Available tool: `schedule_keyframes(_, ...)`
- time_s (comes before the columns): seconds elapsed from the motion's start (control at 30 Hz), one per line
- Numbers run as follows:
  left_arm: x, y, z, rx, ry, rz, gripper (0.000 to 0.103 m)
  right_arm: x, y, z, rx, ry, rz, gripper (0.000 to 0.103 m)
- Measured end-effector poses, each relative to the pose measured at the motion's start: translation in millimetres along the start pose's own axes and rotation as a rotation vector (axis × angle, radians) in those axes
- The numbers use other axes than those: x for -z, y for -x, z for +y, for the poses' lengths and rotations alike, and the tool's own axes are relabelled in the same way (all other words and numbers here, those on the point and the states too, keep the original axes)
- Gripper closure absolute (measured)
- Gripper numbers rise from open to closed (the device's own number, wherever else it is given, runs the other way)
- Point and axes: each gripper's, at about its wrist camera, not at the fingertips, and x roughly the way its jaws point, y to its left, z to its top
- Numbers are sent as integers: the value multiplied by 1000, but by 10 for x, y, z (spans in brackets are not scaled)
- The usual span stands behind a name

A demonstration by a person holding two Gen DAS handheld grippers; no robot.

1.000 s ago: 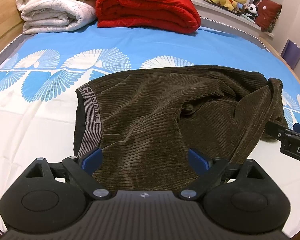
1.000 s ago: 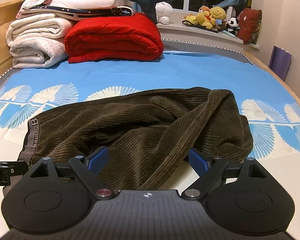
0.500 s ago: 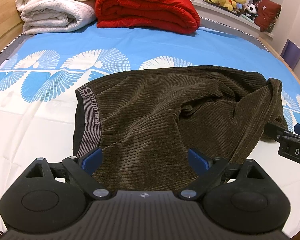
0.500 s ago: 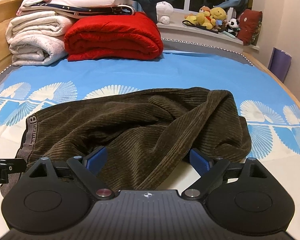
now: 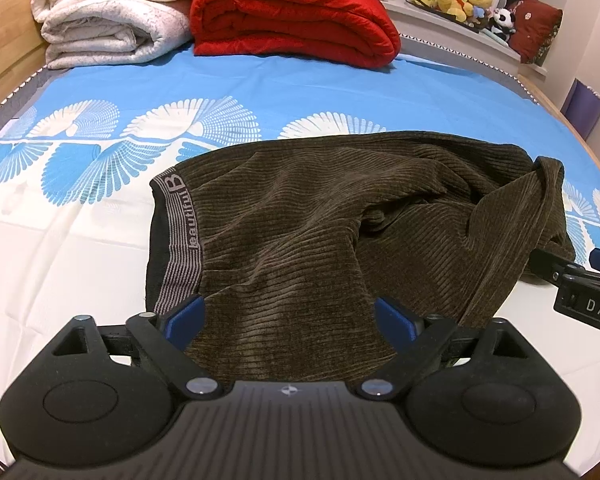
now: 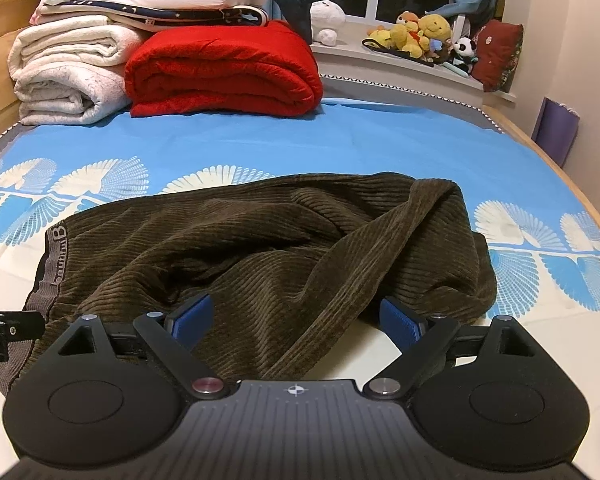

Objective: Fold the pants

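Dark brown corduroy pants (image 5: 320, 232) lie rumpled on the blue and white bedsheet (image 5: 80, 248), with the grey waistband (image 5: 182, 240) at the left and a folded-over heap at the right; they also show in the right wrist view (image 6: 260, 248). My left gripper (image 5: 290, 318) is open, its blue pads low over the near edge of the pants by the waistband. My right gripper (image 6: 296, 318) is open over the near edge of the legs. Neither holds cloth. The right gripper's fingers (image 5: 556, 270) show at the left wrist view's right edge.
A folded red blanket (image 5: 292, 12) and folded white blankets (image 5: 112, 12) lie at the bed's far end. Plush toys (image 6: 420, 36) sit on the window ledge. A wooden bed rail (image 6: 572, 184) runs along the right, with a purple bag (image 6: 556, 132) beyond.
Both grippers have crept slightly forward and lower toward the pants' near edge. The pants have not moved and both grippers stay open.
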Motion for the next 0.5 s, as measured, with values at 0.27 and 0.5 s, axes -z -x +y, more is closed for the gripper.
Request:
schedule_keyframes(0.27, -183, 2, 350, 51, 64, -1, 61, -120, -80, -312, 44, -92, -16, 44)
schedule_keyframes(0.5, -379, -200, 1303, 1, 326, 42, 61, -177, -477, -930, 60, -317, 65, 57)
